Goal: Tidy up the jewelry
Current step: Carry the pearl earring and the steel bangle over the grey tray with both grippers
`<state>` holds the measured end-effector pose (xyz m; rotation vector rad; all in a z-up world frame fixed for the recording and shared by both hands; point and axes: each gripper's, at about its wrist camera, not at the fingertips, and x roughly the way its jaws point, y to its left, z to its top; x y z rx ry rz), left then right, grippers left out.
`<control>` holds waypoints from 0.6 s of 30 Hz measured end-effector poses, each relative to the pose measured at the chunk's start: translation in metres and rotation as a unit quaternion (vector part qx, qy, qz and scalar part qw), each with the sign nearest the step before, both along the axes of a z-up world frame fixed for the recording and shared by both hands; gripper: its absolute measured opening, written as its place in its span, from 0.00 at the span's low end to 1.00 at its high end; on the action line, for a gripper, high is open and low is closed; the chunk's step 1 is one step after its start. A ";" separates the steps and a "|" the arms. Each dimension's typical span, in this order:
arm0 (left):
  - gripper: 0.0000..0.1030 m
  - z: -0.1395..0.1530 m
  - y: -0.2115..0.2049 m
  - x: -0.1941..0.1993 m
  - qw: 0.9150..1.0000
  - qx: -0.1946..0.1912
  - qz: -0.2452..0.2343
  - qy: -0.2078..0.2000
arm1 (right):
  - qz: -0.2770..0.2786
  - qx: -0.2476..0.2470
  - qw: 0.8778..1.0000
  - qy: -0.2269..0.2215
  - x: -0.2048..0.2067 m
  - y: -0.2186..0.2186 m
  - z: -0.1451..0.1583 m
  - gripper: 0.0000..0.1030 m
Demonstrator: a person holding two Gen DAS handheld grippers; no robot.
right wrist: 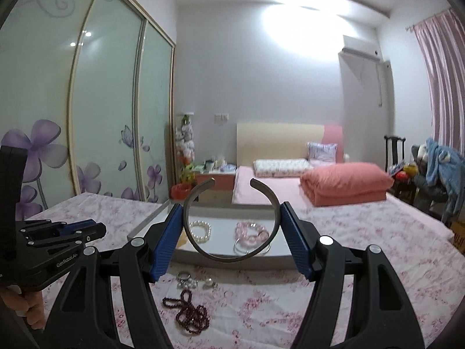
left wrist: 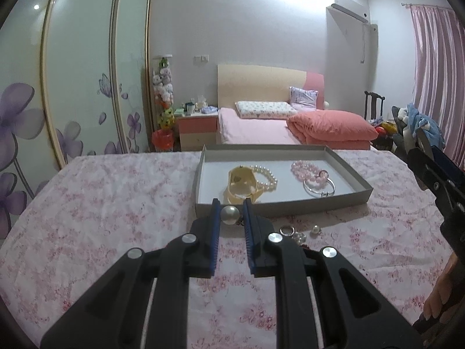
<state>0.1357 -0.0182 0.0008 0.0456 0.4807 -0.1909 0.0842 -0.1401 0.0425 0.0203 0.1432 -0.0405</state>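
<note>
Worktop [left wrist: 101,203]: floral pink-and-white cloth covers the whole surface, with a bedroom beyond it.

Tray [left wrist: 356,179]: shallow grey box with a white floor sits on the cloth toward the far edge of the worktop, already carrying four pieces.

Right gripper [right wrist: 231,222]: raised above the near edge of the tray, its blue pads pressed against the two sides of a dark open cuff bangle [right wrist: 229,257], which stands upright between them with its gap at the top.

Left gripper [left wrist: 231,213]: low over the cloth just before the tray's near wall, its jaws narrowed around a large pearl piece [left wrist: 230,215]; the pearl sits between the blue pads, though firm contact on both sides cannot be confirmed.

Cream watch [left wrist: 241,181]: lies in the tray's left half, touching a white pearl bracelet [left wrist: 268,177].

Pink bead bracelet [left wrist: 306,171]: lies in the tray's right half, overlapping a thin silver bangle [left wrist: 319,189].

Dark red bead strand [right wrist: 189,312]: lies in a loose tangle on the cloth, nearer the camera than the tray.

Small pieces: a silver ring [right wrist: 184,275], a cluster of small pearls [right wrist: 189,284] and a pearl ring [right wrist: 209,283] rest close together on the cloth between the tray and the red strand.
</note>
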 end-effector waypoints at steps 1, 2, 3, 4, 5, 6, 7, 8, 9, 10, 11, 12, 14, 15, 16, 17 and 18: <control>0.16 0.002 -0.001 -0.001 1.000 -0.001 0.001 -0.005 | -0.002 -0.002 1.000 -0.006 -0.001 0.001 0.000 0.65; 0.16 0.003 -0.001 -0.001 1.000 -0.002 0.001 -0.008 | -0.005 -0.006 1.000 -0.013 -0.002 0.002 0.000 0.65; 0.16 0.004 -0.001 -0.001 1.000 -0.004 0.001 -0.011 | -0.007 -0.008 1.000 -0.017 -0.002 0.003 0.000 0.65; 0.16 0.005 -0.002 -0.001 1.000 -0.005 0.001 -0.014 | -0.009 -0.011 1.000 -0.021 -0.002 0.004 -0.001 0.65; 0.16 0.007 -0.003 -0.001 1.000 -0.007 0.001 -0.017 | -0.011 -0.012 1.000 -0.023 -0.002 0.004 -0.001 0.65; 0.16 0.007 -0.004 -0.001 1.000 -0.008 0.001 -0.020 | -0.012 -0.013 1.000 -0.024 -0.001 0.004 -0.002 0.65; 0.16 0.009 -0.005 -0.001 1.000 -0.009 0.001 -0.022 | -0.013 -0.013 1.000 -0.024 0.002 0.004 -0.003 0.65; 0.16 0.009 -0.006 -0.001 1.000 -0.010 0.001 -0.024 | -0.014 -0.012 1.000 -0.024 0.003 0.004 -0.004 0.65; 0.16 0.010 -0.006 -0.001 1.000 -0.010 0.001 -0.025 | -0.015 -0.012 1.000 -0.024 0.003 0.005 -0.006 0.65; 0.16 0.011 -0.007 -0.001 1.000 -0.012 0.001 -0.028 | -0.016 -0.012 1.000 -0.023 0.004 0.005 -0.007 0.65; 0.16 0.011 -0.008 0.000 0.999 -0.012 0.001 -0.029 | -0.017 -0.011 1.000 -0.022 0.005 0.005 -0.007 0.65; 0.16 0.011 -0.008 0.001 0.999 -0.012 0.001 -0.030 | -0.018 -0.011 1.000 -0.023 0.006 0.005 -0.007 0.65; 0.16 0.012 -0.008 0.002 0.999 -0.014 0.002 -0.032 | -0.019 -0.010 0.999 -0.024 0.007 0.006 -0.006 0.66; 0.16 0.012 -0.009 0.004 0.999 -0.014 0.002 -0.033 | -0.019 -0.010 0.999 -0.025 0.007 0.006 -0.006 0.66; 0.16 0.012 -0.009 0.004 0.999 -0.014 0.002 -0.033 | -0.020 -0.009 0.999 -0.027 0.008 0.006 -0.005 0.66; 0.16 0.012 -0.010 0.005 0.999 -0.014 0.002 -0.034 | -0.020 -0.009 0.999 -0.027 0.008 0.006 -0.005 0.66; 0.16 0.012 -0.010 0.006 0.999 -0.014 0.003 -0.034 | -0.020 -0.009 0.999 -0.028 0.008 0.006 -0.005 0.66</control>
